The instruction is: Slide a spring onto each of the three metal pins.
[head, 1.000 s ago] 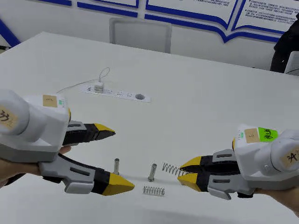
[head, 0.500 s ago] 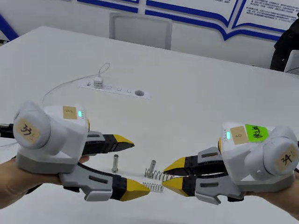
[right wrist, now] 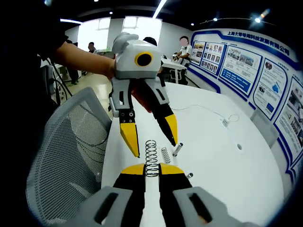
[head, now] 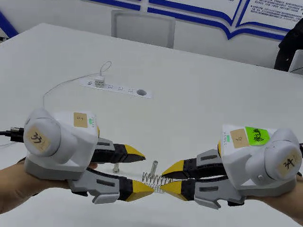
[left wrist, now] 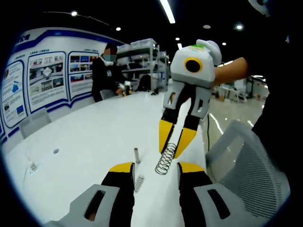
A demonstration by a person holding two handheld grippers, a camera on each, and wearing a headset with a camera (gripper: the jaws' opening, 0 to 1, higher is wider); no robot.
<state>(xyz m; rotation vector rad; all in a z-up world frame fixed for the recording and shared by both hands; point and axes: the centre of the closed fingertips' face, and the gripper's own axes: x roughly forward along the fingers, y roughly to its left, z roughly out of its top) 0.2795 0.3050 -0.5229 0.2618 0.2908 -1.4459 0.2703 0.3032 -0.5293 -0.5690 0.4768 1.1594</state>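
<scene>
My right gripper [head: 164,180] [right wrist: 151,170] is shut on one end of a small coil spring [head: 151,178] [right wrist: 151,158]. The spring sticks out toward my left gripper [head: 143,170] [left wrist: 155,167], which is open, and its free end [left wrist: 165,158] reaches in between the left jaws. The right gripper [left wrist: 170,152] faces the left one tip to tip. One short metal pin [head: 154,167] [left wrist: 136,155] stands just behind the spring; another pin [head: 116,167] stands behind the left jaws. A second spring [left wrist: 138,182] [right wrist: 165,154] lies on the white table [head: 199,109] beside a pin [right wrist: 177,149].
A white power strip [head: 118,89] with a plugged charger and cable lies farther back on the table. A grey chair [head: 142,28] stands at the far edge. A mesh chair [right wrist: 66,156] sits by the near edge. People stand in the background.
Both grippers have closed in on each other. The right one carried its spring leftward until it reached between the open left jaws. The left gripper has moved right.
</scene>
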